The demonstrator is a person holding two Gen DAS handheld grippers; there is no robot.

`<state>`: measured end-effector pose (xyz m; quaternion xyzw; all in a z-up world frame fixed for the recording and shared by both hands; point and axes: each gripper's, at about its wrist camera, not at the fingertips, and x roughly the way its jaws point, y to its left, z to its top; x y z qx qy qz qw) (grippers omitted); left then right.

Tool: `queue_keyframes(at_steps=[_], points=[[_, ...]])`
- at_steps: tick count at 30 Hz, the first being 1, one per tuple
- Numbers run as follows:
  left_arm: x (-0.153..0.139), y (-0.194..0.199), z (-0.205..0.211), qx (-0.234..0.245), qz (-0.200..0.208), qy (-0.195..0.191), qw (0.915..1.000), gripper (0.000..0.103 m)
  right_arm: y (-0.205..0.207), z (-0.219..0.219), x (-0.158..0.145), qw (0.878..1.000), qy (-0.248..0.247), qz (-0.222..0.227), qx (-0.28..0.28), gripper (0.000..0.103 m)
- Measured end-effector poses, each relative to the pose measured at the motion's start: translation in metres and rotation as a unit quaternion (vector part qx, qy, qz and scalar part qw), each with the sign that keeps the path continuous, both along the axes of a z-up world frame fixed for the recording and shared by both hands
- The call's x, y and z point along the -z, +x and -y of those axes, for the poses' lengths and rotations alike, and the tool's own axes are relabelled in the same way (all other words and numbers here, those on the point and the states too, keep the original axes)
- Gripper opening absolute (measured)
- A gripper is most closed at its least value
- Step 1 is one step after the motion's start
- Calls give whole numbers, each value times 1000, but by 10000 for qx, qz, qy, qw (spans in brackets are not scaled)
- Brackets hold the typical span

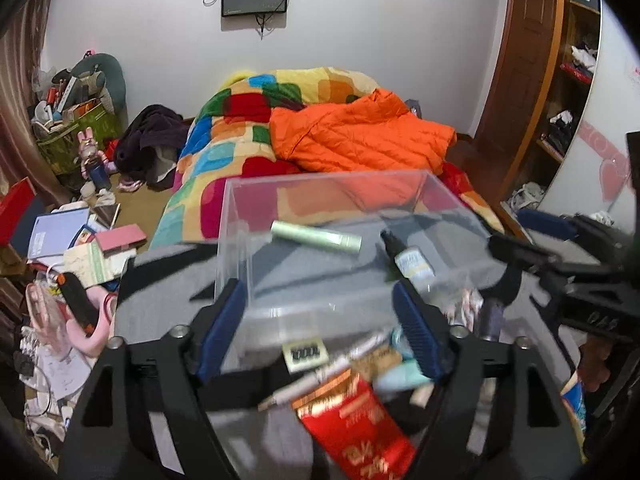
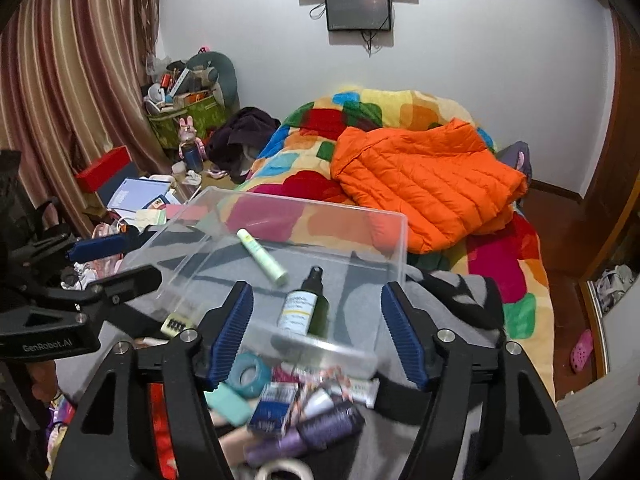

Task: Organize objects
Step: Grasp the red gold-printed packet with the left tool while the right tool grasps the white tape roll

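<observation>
A clear plastic box (image 1: 240,208) (image 2: 396,224) stands on a grey-and-black cloth on the bed. Inside lie a pale green tube (image 1: 316,237) (image 2: 262,256) and a dark spray bottle with a white label (image 1: 412,262) (image 2: 304,308). A pile of small items lies in front of the box: a red packet (image 1: 356,424), a pen (image 1: 320,376), teal tape (image 2: 248,374), a purple bottle (image 2: 320,426), a blue carton (image 2: 272,408). My left gripper (image 1: 320,322) is open and empty over the box's near edge. My right gripper (image 2: 316,334) is open and empty above the pile.
A colourful quilt (image 2: 304,128) with an orange jacket (image 2: 428,176) covers the bed behind the box. Books, boxes and clutter (image 1: 72,240) fill the floor at the left. A wardrobe (image 1: 560,80) stands at the right. Curtains (image 2: 60,80) hang at the left.
</observation>
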<state>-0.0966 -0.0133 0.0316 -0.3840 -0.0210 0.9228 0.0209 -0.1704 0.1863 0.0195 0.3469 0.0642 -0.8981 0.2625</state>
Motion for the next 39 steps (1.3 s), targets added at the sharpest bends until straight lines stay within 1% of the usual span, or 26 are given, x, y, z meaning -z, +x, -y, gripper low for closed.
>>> queue_keyframes(at_steps=[1,4,7,11,17,19,21,24,25,26,27,28,29,31,33,35,39], points=[[3,5,-1,-27,17,-30,10000,83,6,-4,1,10000,6,4,15,65],[15,17,-3,-91,196,-36,9998,84,19,-16,7,10000,0,74,67,66],[31,27,-2,-150,443,78,9989,84,32,-27,21,9995,-38,308,94,66],[52,34,-1,-265,798,364,9958,84,46,-40,41,9976,-144,678,65,67],[75,31,-10,-398,1129,521,9914,84,64,-43,67,9960,-14,897,37,67],[77,27,-15,-426,1147,493,9913,84,67,-42,73,9952,-30,982,12,67],[80,23,-19,-520,1126,337,9917,84,68,-42,78,9950,-45,994,54,67],[85,22,-19,-654,1053,254,9920,84,68,-40,82,9948,-65,1014,63,66],[86,23,-18,-672,1027,230,9922,82,68,-40,82,9950,-77,996,62,66],[86,25,-18,-659,1004,218,9925,78,67,-39,82,9952,-76,979,53,64],[86,27,-17,-646,970,219,9929,76,67,-38,83,9954,-59,961,24,60],[85,28,-16,-643,948,219,9932,69,69,-36,83,9954,-49,954,3,54],[85,30,-14,-624,933,230,9934,66,69,-35,83,9953,-48,970,-38,52],[85,34,-11,-595,922,305,9935,63,71,-33,84,9950,-68,990,-106,42],[84,41,-7,-566,906,365,9936,60,73,-31,83,9953,-73,955,-159,37],[81,49,-5,-517,865,385,9942,54,76,-30,82,9962,6,855,-149,36],[75,62,-2,-480,792,381,9950,54,81,-34,77,9969,5,779,-103,36]])
